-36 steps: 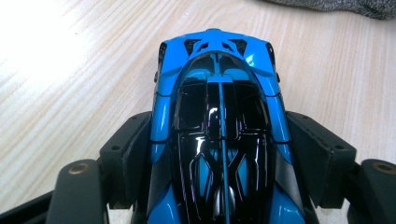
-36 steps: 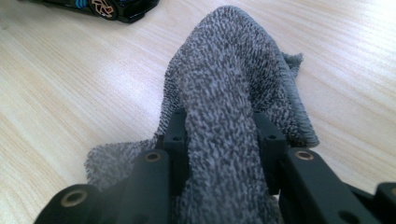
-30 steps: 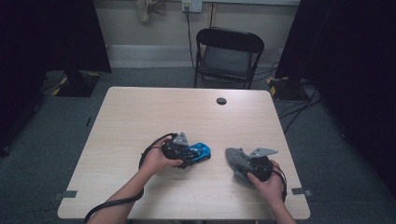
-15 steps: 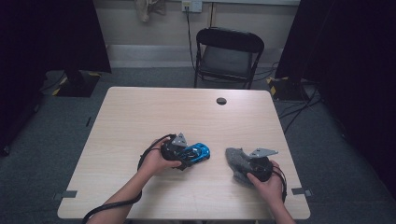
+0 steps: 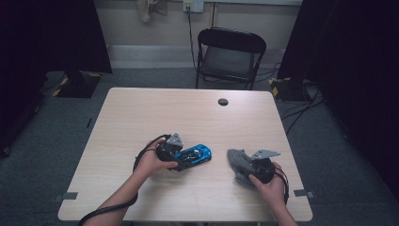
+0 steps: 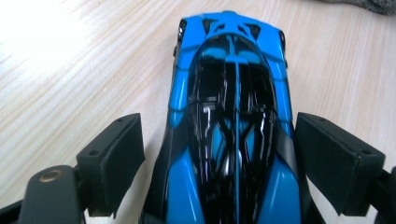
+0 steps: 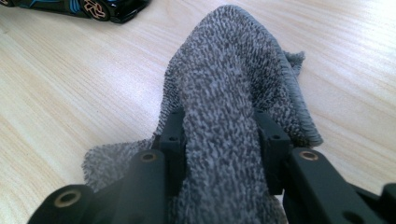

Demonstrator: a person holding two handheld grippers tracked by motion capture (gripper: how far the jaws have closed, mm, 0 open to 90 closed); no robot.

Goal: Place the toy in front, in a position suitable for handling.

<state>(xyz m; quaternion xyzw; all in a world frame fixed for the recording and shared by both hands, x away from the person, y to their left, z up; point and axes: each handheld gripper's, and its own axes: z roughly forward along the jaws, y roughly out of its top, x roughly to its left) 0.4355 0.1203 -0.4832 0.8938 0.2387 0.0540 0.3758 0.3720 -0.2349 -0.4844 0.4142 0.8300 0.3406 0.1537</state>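
A blue and black toy car (image 5: 195, 154) lies on the wooden table (image 5: 188, 117) near its front middle. My left gripper (image 5: 178, 155) comes at it from the left. In the left gripper view the car (image 6: 233, 116) lies lengthwise between the two black pads (image 6: 114, 163), which press its wide near end. To the right lies a grey knitted cloth (image 5: 237, 160); my right gripper (image 5: 251, 165) is shut on a raised fold of the cloth (image 7: 224, 102). The rest of the cloth rests on the table. One end of the car (image 7: 93, 8) shows at the top left of the right gripper view.
A small black round cap (image 5: 223, 101) sits in the table near its far edge. Behind the table stands a black folding chair (image 5: 230, 56). Dark curtains hang at both sides, and cables lie on the floor at the right.
My left gripper and the car have shifted slightly to the left. The right gripper and the cloth have stayed where they were.
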